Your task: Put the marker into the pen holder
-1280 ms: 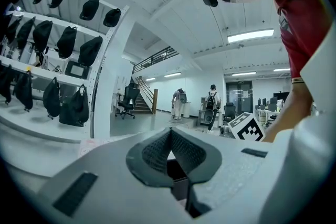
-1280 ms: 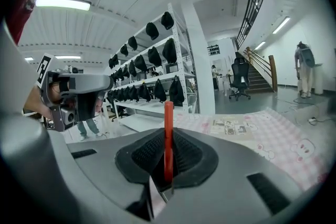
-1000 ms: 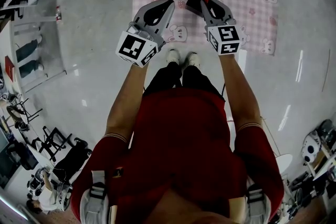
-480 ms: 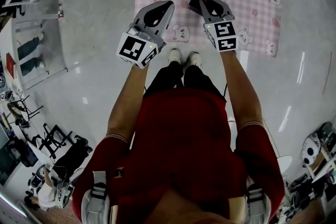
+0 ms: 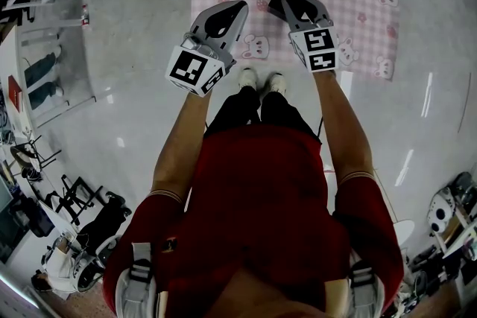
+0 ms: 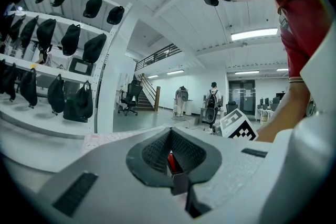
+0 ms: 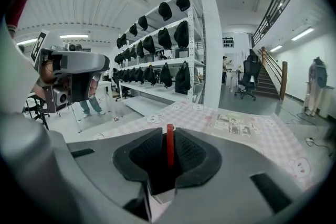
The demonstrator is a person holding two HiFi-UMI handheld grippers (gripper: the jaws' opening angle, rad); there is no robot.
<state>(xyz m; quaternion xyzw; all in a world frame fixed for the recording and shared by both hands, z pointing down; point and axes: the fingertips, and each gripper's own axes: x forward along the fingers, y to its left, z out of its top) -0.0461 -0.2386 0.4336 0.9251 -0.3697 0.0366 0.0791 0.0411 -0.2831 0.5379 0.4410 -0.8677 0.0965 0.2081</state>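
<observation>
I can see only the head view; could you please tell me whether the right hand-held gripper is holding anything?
Observer: Yes. The right gripper view shows the right hand-held gripper shut on a slim red marker, which stands upright between its jaws.
Operator: Thank you. And what about the left one?
Observer: In the left gripper view, the left hand-held gripper has its jaws together on a short red piece. I cannot tell what that piece is.
</observation>
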